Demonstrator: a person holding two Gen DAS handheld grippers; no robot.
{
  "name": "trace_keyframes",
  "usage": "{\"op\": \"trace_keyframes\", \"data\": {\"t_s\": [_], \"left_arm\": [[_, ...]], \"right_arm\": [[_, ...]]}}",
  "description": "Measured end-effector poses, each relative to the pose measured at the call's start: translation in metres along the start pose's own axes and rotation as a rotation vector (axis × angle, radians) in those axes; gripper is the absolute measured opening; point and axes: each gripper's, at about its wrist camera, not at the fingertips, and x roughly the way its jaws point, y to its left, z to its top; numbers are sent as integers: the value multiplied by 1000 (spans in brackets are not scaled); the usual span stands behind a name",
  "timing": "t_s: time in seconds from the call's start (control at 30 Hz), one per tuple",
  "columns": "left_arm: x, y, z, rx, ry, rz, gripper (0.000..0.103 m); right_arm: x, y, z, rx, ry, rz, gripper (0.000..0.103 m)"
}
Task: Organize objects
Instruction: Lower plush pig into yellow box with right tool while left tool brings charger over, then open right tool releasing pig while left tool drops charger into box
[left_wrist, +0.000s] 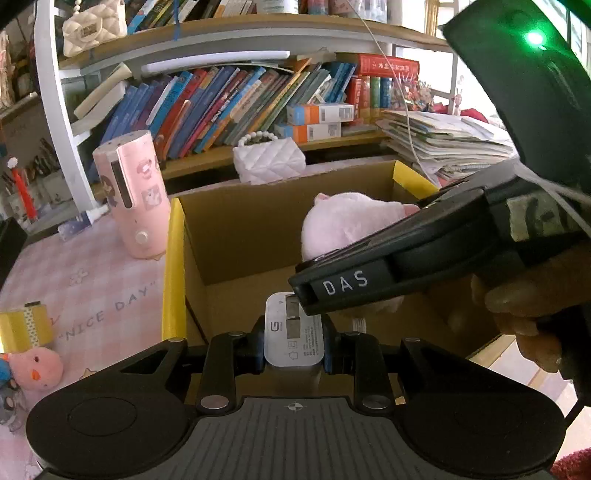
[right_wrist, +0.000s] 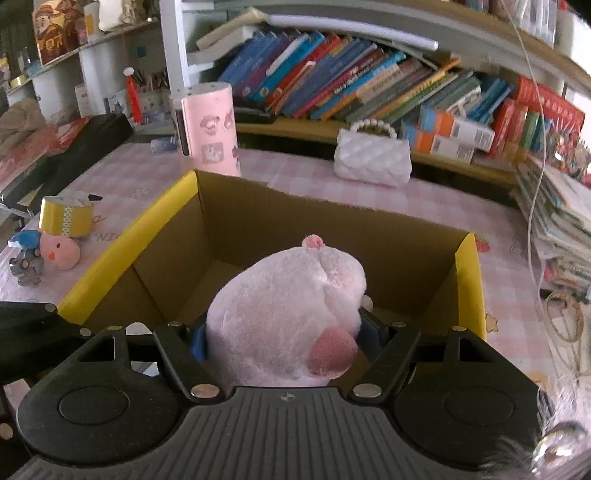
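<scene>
An open cardboard box (left_wrist: 229, 240) with yellow-taped edges stands on the pink checked tablecloth; it also shows in the right wrist view (right_wrist: 258, 221). My left gripper (left_wrist: 294, 341) is shut on a white charger plug (left_wrist: 294, 332) and holds it over the box's near side. My right gripper (right_wrist: 284, 339) is shut on a pink plush pig (right_wrist: 288, 310) and holds it over the box. In the left wrist view the pig (left_wrist: 343, 221) shows behind the right gripper's black body (left_wrist: 424, 254).
A pink cylinder device (left_wrist: 131, 195) stands left of the box. A white quilted handbag (right_wrist: 373, 157) sits behind it. A yellow tape roll (right_wrist: 66, 216), a small pink chick plush (right_wrist: 59, 251) and a grey figure (right_wrist: 26, 267) lie at left. Bookshelves and a paper stack (right_wrist: 561, 221) surround.
</scene>
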Motion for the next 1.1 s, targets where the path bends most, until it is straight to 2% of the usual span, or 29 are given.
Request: {"op": "trace_keyframes", "data": {"t_s": [0.2, 0.4, 0.53, 0.73, 0.8, 0.87, 1.0, 1.1], "left_arm": [[3, 0, 1, -12, 14, -12, 25], [4, 1, 0, -19, 15, -17, 25], [3, 0, -1, -18, 12, -14, 26], [-2, 0, -1, -11, -2, -5, 32], [-5, -1, -1, -4, -12, 10, 45], [-11, 0, 0, -1, -29, 21, 51], [-24, 3, 1, -11, -56, 21, 53], [-37, 7, 0, -22, -86, 34, 66]], "right_arm": [[14, -12, 4, 86, 117, 4, 73], [20, -12, 1, 117, 176, 5, 74], [19, -11, 0, 114, 169, 2, 76], [15, -13, 0, 122, 132, 4, 79], [12, -13, 0, 121, 109, 3, 81], [8, -12, 1, 114, 80, -1, 86], [-2, -9, 1, 125, 28, -13, 87], [-16, -6, 0, 136, -38, -21, 87]]}}
